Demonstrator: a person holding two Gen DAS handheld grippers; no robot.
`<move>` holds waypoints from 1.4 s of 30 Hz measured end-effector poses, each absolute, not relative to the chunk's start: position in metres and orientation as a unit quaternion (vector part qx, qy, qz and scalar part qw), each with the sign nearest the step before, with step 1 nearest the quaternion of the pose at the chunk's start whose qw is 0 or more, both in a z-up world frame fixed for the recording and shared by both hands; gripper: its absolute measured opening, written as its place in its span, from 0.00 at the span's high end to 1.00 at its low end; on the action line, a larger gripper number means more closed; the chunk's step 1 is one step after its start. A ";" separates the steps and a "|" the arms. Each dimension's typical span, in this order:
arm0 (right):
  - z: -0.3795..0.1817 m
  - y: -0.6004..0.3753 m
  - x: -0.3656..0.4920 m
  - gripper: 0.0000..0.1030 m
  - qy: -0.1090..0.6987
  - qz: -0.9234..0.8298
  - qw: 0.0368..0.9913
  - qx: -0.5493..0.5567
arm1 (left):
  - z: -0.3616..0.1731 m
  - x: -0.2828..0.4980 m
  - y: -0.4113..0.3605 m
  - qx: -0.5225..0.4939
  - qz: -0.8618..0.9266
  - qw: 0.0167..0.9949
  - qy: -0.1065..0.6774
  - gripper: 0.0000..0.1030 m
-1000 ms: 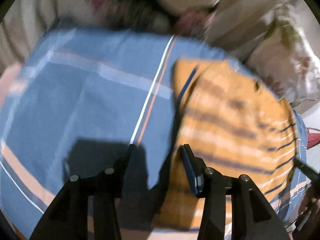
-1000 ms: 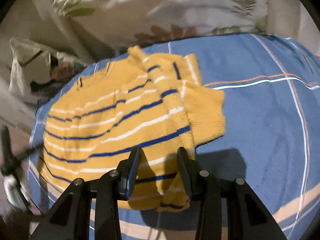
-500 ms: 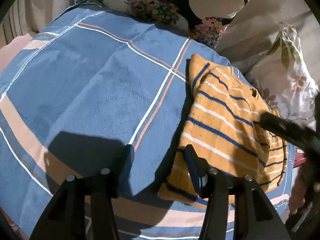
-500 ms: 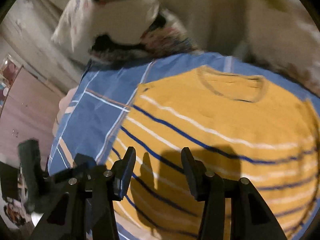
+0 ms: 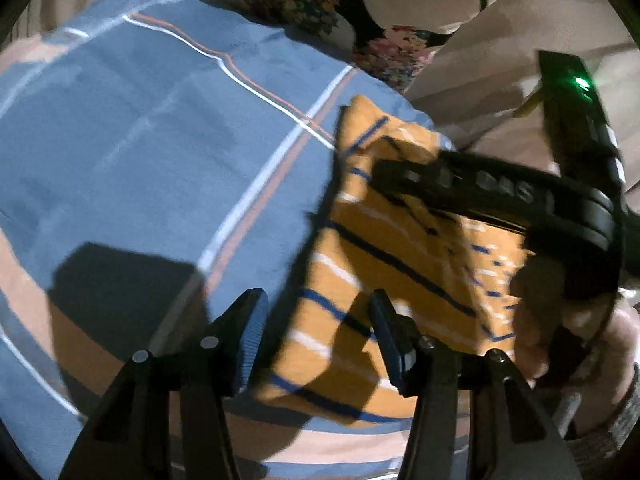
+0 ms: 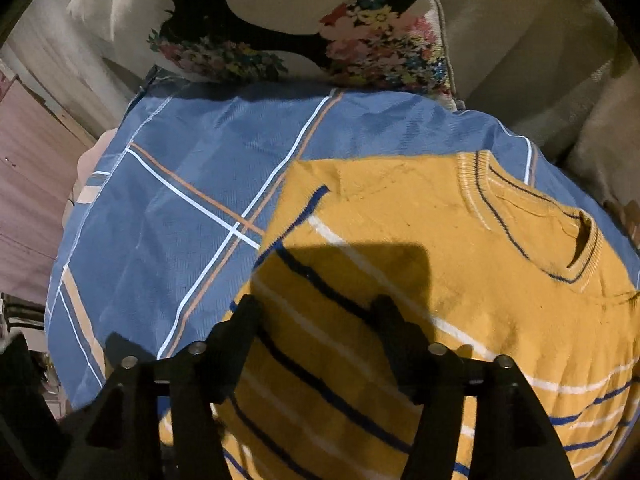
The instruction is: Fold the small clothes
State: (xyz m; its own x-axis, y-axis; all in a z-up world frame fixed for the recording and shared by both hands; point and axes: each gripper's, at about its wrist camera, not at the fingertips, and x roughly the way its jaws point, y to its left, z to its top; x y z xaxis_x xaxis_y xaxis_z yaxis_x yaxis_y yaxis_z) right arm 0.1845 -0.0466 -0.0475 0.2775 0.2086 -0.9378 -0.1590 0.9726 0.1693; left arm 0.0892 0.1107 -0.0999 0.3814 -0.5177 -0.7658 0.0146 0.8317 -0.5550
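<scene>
A small yellow sweater (image 6: 440, 264) with blue and white stripes lies on the blue checked sheet (image 6: 192, 168), its sides folded in and its collar at the right. In the left wrist view the sweater (image 5: 384, 264) lies ahead and to the right. My left gripper (image 5: 316, 320) is open and empty, just above the sweater's near left edge. My right gripper (image 6: 316, 320) is open and empty, low over the sweater's left part. The right gripper's black body (image 5: 500, 196) shows in the left wrist view, reaching across the sweater's upper part.
A floral pillow (image 6: 304, 40) lies at the head of the bed, with pale cushions (image 5: 500, 64) to its right. The sheet's edge drops off at the left (image 6: 68, 240) toward a pinkish floor. A hand (image 5: 572, 320) holds the right gripper.
The right gripper has swung from the sweater's hem side to over its left part near the collar. The left gripper has closed in on the sweater's near left edge. Both stayed open.
</scene>
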 end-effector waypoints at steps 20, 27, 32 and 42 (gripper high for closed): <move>-0.063 0.025 0.179 0.82 0.585 0.009 0.789 -0.186 | -0.078 0.045 0.157 -0.314 -0.151 0.787 0.509 0.82; -0.012 -0.034 0.160 0.85 0.545 0.032 0.835 -0.063 | -0.056 0.042 0.161 -0.279 -0.142 0.811 0.494 0.82; 0.024 -0.106 0.134 0.85 0.506 0.035 0.861 0.035 | -0.047 0.045 0.140 -0.253 -0.149 0.817 0.496 0.81; 0.003 -0.305 0.077 0.85 0.474 -0.009 0.855 0.212 | -0.042 0.042 0.039 -0.195 -0.171 0.810 0.526 0.79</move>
State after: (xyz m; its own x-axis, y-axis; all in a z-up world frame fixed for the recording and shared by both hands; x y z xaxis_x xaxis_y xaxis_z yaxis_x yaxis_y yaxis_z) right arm 0.0769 -0.3046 0.0026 0.5501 0.1852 -0.8143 0.2160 0.9104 0.3529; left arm 0.0418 0.0387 -0.0419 0.3873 -0.4833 -0.7851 0.0720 0.8648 -0.4969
